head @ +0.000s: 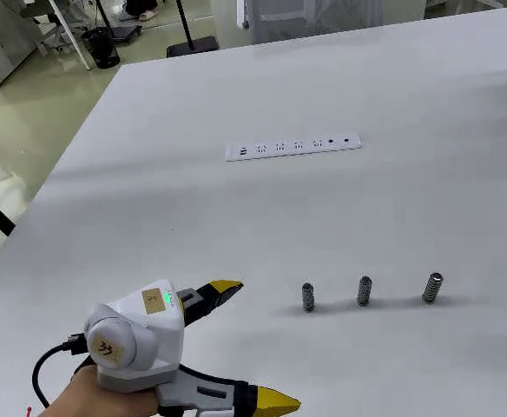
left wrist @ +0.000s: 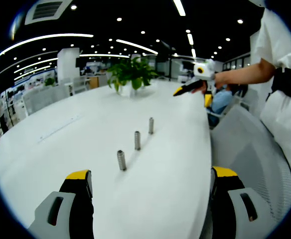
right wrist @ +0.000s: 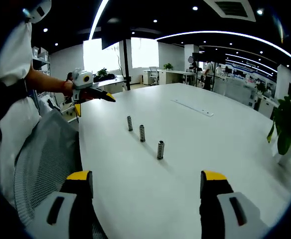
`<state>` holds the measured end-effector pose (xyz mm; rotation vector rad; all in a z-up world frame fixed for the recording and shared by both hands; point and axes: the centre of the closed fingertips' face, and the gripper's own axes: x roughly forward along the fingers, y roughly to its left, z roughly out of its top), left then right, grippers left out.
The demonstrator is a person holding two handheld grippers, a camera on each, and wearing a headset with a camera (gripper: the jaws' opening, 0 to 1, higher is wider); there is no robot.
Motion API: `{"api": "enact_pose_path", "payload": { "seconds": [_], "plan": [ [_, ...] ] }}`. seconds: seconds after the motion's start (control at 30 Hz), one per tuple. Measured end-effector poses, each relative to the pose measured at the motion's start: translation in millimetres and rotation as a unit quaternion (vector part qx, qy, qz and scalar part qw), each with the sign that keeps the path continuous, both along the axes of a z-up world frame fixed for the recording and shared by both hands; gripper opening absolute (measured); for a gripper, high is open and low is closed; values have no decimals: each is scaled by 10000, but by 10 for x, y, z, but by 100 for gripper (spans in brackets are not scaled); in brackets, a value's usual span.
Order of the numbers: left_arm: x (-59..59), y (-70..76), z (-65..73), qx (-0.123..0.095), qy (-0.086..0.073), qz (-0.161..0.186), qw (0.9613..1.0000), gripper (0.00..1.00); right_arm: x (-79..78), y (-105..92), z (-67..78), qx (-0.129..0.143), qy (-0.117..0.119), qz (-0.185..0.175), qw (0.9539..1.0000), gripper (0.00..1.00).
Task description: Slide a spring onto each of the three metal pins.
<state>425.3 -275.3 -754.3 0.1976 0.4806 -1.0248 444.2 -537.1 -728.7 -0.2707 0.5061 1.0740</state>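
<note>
Three short metal pins stand upright in a row on the white table (head: 236, 217), and each one looks wrapped in a coil spring: left pin (head: 308, 297), middle pin (head: 364, 291), right pin (head: 432, 287). My left gripper (head: 255, 344) hovers at the table's near left, yellow tips pointing along the row, open and empty. From the left gripper (left wrist: 150, 174) the pins recede, nearest pin (left wrist: 121, 160) first. My right gripper (right wrist: 148, 175) is open and empty at the row's other end, with its closest pin (right wrist: 160, 149) well ahead of the jaws.
A white power strip (head: 293, 146) lies flat at mid-table, beyond the pins. A potted plant (left wrist: 130, 74) stands at one end of the table. A grey mesh chair (right wrist: 41, 159) and the person's white-shirted body are beside the table's edge.
</note>
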Motion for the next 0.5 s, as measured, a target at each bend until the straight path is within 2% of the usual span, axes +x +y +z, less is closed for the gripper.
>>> {"api": "enact_pose_path", "payload": {
  "seconds": [0.5],
  "plan": [
    [-11, -4, -2, 4, 2, -22, 10000, 100, 11, -68, -51, -17, 11, 8, 10000, 90]
  ]
}}
